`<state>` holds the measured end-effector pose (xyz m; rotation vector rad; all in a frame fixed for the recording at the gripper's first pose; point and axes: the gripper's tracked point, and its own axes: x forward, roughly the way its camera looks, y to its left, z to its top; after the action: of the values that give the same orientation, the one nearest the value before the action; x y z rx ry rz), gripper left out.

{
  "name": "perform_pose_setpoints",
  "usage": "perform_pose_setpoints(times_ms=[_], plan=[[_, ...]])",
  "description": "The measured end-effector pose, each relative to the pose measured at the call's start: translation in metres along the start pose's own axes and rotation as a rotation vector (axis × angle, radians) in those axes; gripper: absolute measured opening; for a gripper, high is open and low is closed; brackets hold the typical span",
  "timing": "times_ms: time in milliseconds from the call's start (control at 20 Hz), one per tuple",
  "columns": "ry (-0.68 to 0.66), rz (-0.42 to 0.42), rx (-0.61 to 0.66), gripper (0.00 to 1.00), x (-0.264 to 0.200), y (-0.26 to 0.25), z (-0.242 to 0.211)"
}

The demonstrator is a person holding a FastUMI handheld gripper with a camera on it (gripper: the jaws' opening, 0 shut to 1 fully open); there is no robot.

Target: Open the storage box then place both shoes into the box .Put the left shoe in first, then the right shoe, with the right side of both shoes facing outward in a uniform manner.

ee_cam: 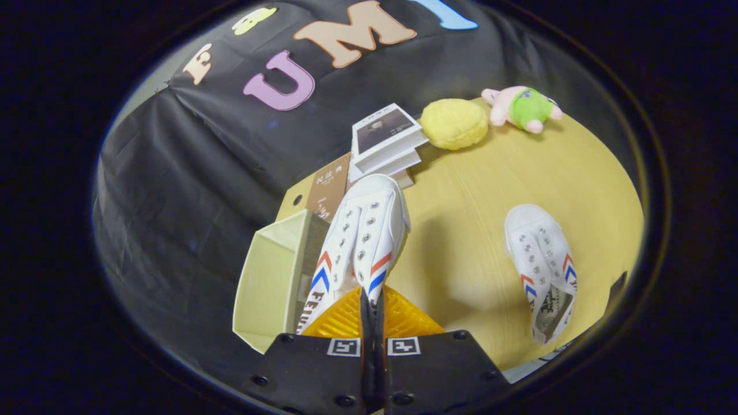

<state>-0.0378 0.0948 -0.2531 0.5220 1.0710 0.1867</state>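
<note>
The box [271,276] stands open at the left, near the table's edge. Just right of it the gripper [372,300] holds a shoe [360,242] aloft, fingers nearly closed and pinching its side wall at the heel end, toe pointing far. The thin pinch could slip, or the toe could catch the box wall as it swings in and push the box off the edge. The second shoe [545,271] lies well right on the table [461,242], beyond books [383,141] and two plush toys [454,123].
</note>
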Motion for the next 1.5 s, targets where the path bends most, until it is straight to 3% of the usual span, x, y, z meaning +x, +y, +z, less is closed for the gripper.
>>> perform_pose_setpoints(times_ms=[350,750,1500], plan=[[-0.037,0.072,-0.030,0.03,-0.011,0.071,0.015],[0.055,0.131,-0.095,0.03,0.029,0.136,-0.031],[0.210,0.017,-0.218,0.04,0.111,0.156,-0.109]])
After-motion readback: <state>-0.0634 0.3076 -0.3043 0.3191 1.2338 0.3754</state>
